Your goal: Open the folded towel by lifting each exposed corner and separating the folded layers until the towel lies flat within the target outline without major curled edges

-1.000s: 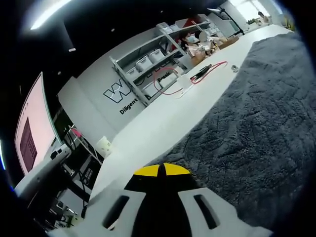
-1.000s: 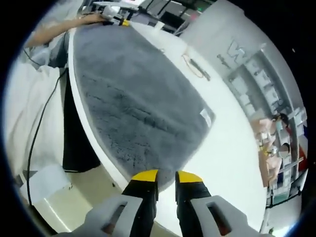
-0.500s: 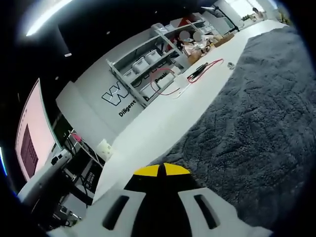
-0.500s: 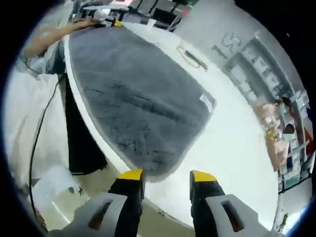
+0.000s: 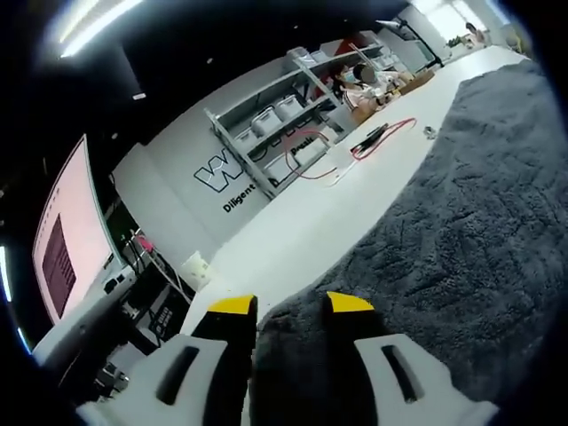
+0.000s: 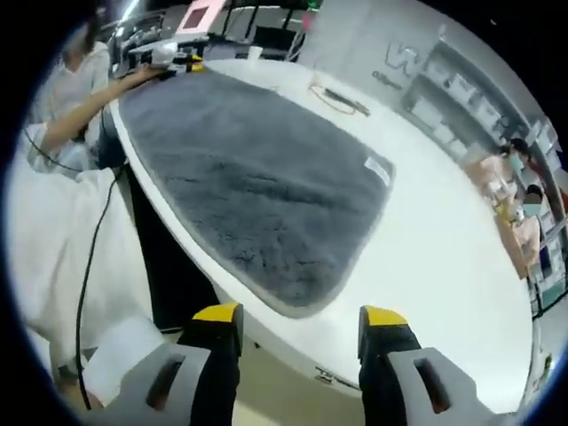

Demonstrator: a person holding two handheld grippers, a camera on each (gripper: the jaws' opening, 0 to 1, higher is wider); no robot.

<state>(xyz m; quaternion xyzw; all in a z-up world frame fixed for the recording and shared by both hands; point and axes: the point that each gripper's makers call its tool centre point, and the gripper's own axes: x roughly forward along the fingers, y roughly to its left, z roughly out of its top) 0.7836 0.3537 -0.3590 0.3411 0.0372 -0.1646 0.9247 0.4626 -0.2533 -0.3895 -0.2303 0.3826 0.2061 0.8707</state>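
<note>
A grey fluffy towel (image 6: 257, 186) lies spread flat on the white table (image 6: 444, 284), a white label (image 6: 380, 169) at its far edge. My right gripper (image 6: 300, 314) stands open, wide, just off the table's near edge, a little short of the towel's rounded corner (image 6: 293, 300). At the towel's far end a person's hand holds my left gripper (image 6: 191, 60). In the left gripper view, my left gripper (image 5: 290, 303) is open, with the towel's corner (image 5: 293, 333) lying between its jaws. The towel (image 5: 461, 222) stretches away to the right.
A red cable with a dark tool (image 5: 377, 138) lies on the table beyond the towel. Grey shelving with bins (image 5: 284, 115) lines the back wall, a pink screen (image 5: 67, 240) stands left. A person's sleeve (image 6: 62, 142) and a hanging black cord (image 6: 89, 275) border the table.
My left gripper went from shut to open, the towel corner now lying between its jaws. My right gripper opened wide and drew back from the towel's near corner.
</note>
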